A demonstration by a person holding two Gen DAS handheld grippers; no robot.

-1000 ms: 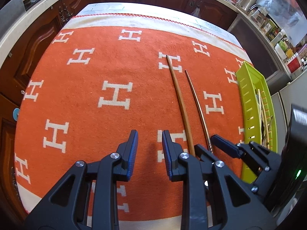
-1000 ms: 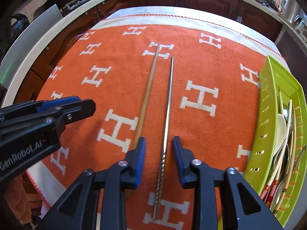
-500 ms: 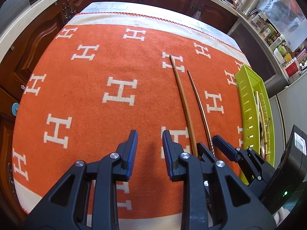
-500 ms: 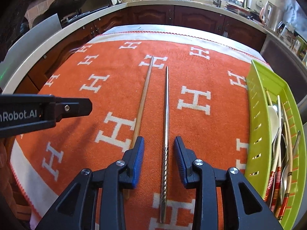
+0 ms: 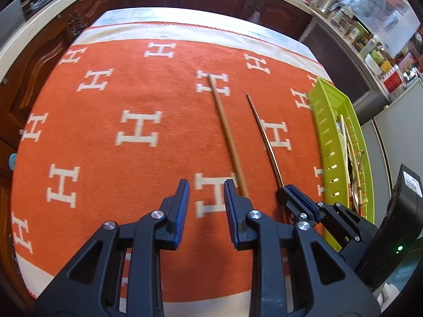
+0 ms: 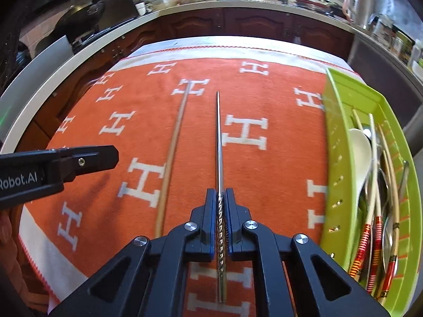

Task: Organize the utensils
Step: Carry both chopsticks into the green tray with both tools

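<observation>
Orange woven cloth with white H marks (image 6: 277,174) carries both chopsticks. The right gripper (image 6: 220,206), level and pointing forward, is clamped on the twisted grip of the slim metal chopstick (image 6: 219,142). The left gripper (image 5: 206,206) hovers parted, empty, its right finger beside the brown wooden chopstick (image 5: 227,137). A lime-green slotted plastic tray (image 6: 335,132) of utensils sits to the right.
</observation>
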